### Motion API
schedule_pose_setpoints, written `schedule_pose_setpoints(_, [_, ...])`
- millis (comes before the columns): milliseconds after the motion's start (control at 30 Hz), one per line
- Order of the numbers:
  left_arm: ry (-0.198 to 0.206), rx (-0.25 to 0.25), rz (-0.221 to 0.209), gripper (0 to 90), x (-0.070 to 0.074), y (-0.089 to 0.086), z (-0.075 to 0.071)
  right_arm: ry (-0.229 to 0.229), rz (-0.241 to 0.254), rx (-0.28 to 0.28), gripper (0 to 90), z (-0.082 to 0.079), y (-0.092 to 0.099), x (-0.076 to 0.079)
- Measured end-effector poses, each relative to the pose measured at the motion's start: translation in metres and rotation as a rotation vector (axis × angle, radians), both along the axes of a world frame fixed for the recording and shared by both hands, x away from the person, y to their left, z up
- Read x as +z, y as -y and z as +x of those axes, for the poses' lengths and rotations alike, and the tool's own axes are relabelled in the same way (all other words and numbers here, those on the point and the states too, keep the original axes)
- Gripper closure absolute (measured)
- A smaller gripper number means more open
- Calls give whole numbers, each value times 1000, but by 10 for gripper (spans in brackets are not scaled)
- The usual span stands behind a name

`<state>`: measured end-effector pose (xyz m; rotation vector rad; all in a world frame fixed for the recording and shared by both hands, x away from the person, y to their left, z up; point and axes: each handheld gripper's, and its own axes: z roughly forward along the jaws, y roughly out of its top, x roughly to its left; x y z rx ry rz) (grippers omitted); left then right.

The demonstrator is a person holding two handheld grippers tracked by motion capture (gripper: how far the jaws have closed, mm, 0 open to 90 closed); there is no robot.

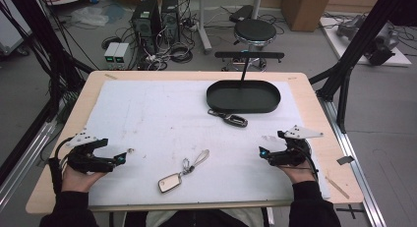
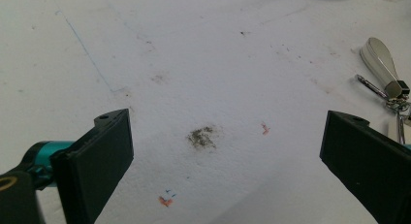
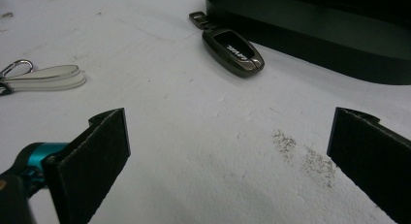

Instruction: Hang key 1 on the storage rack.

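While both hands rest low on the desk [image 1: 314, 97], I see the left gripper [image 1: 123, 157] at the left edge of the white mat [image 1: 157, 119] and the right gripper [image 1: 261, 152] at its right edge, each pointing inward toward the middle. Both sets of fingers are spread wide with nothing between them; in the left gripper view the left gripper [image 2: 228, 151] frames bare mat with a dark smudge [image 2: 202, 136] on it, and in the right gripper view the right gripper [image 3: 228, 146] does the same over a speckled patch [image 3: 305, 158].

Between the two grippers, near my edge of the desk, lies a silver key fob [image 1: 169, 183] with a pale strap loop [image 1: 200, 158] attached by a ring, well apart from either set of fingers. The left gripper view catches the silver key fob [image 2: 380, 59] at its right edge, and the right gripper view shows the pale strap loop [image 3: 46, 78] at its left.

Farther away, a dark car key [image 1: 234, 120] lies flat on the mat just beside the near rim of a black oval tray [image 1: 243, 106]. From the right gripper view the dark car key [image 3: 232, 52] sits close to the black oval tray [image 3: 310, 52]; I cannot tell if they touch. A thin black rod [image 1: 243, 72] stands up from the tray.
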<state>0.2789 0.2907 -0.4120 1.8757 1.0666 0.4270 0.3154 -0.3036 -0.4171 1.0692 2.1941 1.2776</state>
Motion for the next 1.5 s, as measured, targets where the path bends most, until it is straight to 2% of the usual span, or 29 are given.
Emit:
schedule_pose_setpoints(167, [-6, -3, 10, 54, 0, 5, 0, -1, 3, 2, 8, 1, -2, -2])
schedule_pose_setpoints(333, [-17, -32, 31, 54, 1, 17, 3, -11, -19, 15, 8, 6, -6, -5])
schedule_pose_setpoints(500, [-22, -47, 39, 54, 5, 25, 2, -17, -17, 21, 8, 6, -7, -6])
schedule_pose_setpoints(867, [-25, -77, 59, 54, 9, 44, 5, -18, -31, 11, 8, 7, -7, -7])
schedule_pose_setpoints(967, [-22, -84, 66, 54, 11, 49, 4, -16, -50, 8, 8, 7, -8, -8])
schedule_pose_setpoints(1067, [-17, -89, 75, 54, 14, 56, 4, -21, -64, 13, 8, 7, -9, -10])
schedule_pose_setpoints(1267, [-14, -135, 97, 54, 18, 75, 5, -24, -65, 17, 8, 7, -10, -10])
schedule_pose_setpoints(1500, [-42, -163, 126, 54, 17, 98, 10, -28, -63, 17, 8, 7, -10, -10])
